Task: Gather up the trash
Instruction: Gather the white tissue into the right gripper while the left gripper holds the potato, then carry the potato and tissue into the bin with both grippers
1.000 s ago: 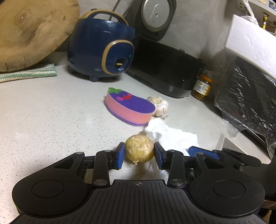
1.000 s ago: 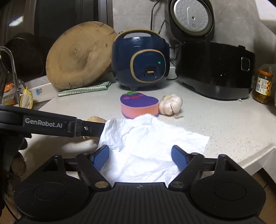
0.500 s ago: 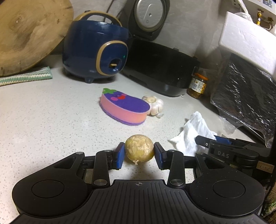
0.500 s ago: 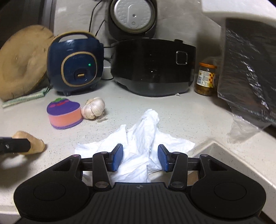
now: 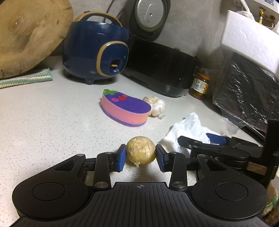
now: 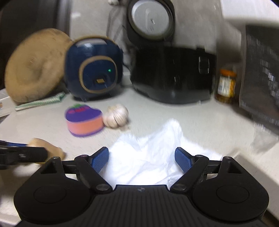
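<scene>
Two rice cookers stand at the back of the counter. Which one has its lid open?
The black rice cooker, right of the blue rice cooker. Its round lid stands raised against the wall; the blue one is closed, handle on top.

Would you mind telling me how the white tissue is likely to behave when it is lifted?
The tissue looks thin and crumpled, so it will probably flop and bunch. It seems very light. Lying loose on the counter, it may slide if pushed.
</scene>
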